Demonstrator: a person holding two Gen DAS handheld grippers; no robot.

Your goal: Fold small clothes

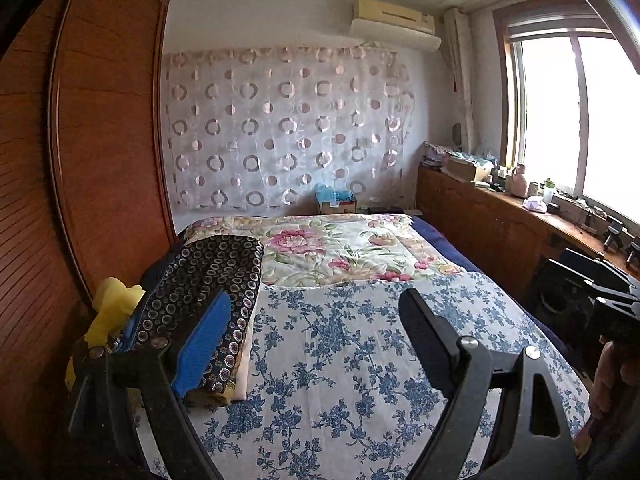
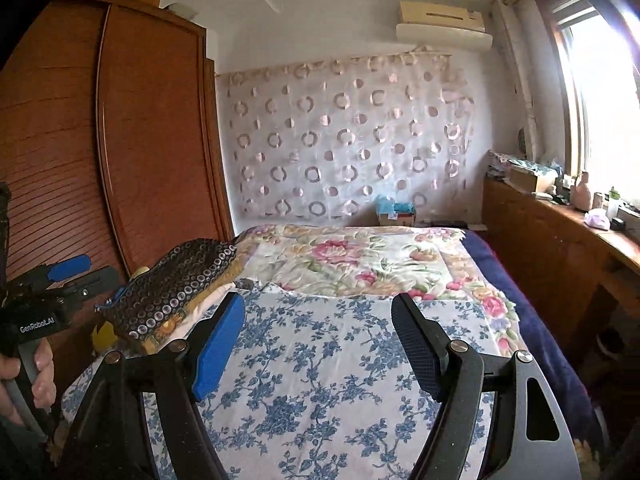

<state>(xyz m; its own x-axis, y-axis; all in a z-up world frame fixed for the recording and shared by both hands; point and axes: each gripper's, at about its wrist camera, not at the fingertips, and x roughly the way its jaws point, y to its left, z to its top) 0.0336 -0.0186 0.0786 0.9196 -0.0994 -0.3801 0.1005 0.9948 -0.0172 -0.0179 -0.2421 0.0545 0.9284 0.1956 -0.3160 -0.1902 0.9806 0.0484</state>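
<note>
Folded dark ring-print garment (image 1: 208, 292) tops stack at bed's (image 1: 360, 340) left edge; yellow piece (image 1: 116, 304) beside, fold state unclear. Left gripper (image 1: 316, 344), right gripper (image 2: 320, 344) both released, empty, above bare bedspread. Folding looks mostly finished.

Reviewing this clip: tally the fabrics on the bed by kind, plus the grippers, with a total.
Bed covers: 2, blue floral sheet and pink floral quilt
Folded dark circle-print garment: 1
Yellow cloth: 1
Grippers, both open and empty: 2, left gripper, right gripper
Total: 6
</note>
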